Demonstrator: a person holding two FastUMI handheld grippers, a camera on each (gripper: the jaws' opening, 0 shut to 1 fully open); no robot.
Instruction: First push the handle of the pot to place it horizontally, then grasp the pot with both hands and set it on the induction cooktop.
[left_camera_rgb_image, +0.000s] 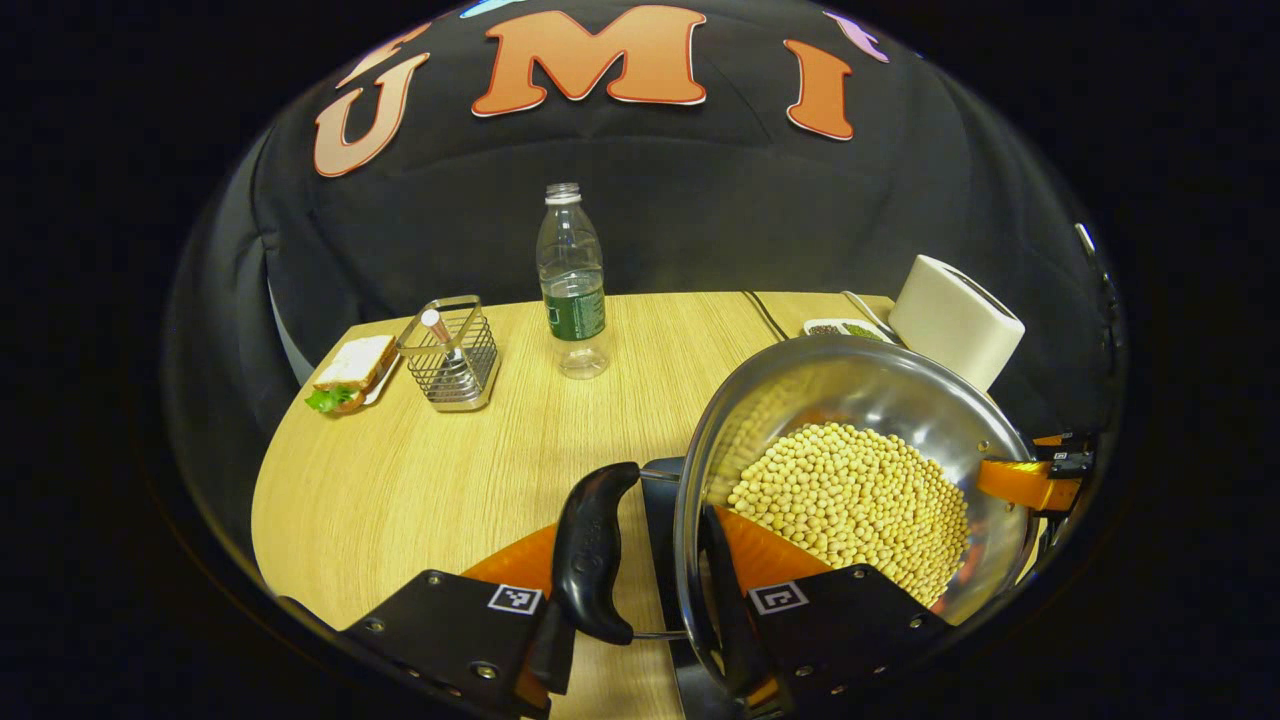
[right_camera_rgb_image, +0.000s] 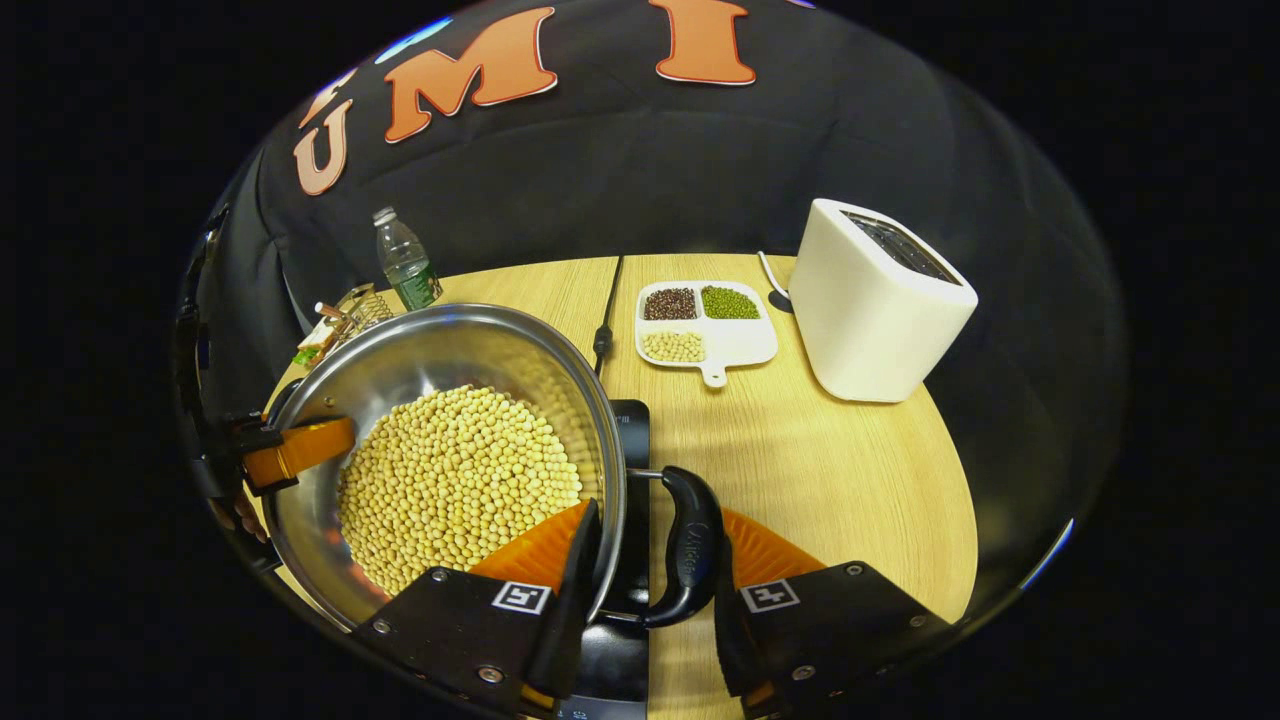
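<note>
While the pot (left_camera_rgb_image: 850, 470) sits over the cooktop (left_camera_rgb_image: 662, 500), both grippers close on its two sides. In the left gripper view, the left gripper (left_camera_rgb_image: 650, 610) has one finger outside the black side handle (left_camera_rgb_image: 590, 550) and the other inside the steel wall among the beans (left_camera_rgb_image: 850, 510), so handle and rim lie between them; the fingers look pressed in, but the contact itself is hidden behind the handle. In the right gripper view, the right gripper (right_camera_rgb_image: 650, 590) does the same on the opposite handle (right_camera_rgb_image: 690, 545), one finger inside the rim and one outside the handle, narrowly set. Across the pot each view shows the other gripper's finger reaching over the far rim.

Only a dark sliver of the cooktop shows beside and under the pot, and whether the base rests on it or hangs just above cannot be told.

Toward the table's (left_camera_rgb_image: 400, 480) far edge stand a bottle (left_camera_rgb_image: 572, 280), a wire basket (left_camera_rgb_image: 452, 352) and a sandwich (left_camera_rgb_image: 348, 372) near the far left corner. A white toaster (right_camera_rgb_image: 875, 300) stands near the far right edge, with a divided dish (right_camera_rgb_image: 705, 320) of grains beside it and a cord (right_camera_rgb_image: 605, 310) running back off the table.
</note>
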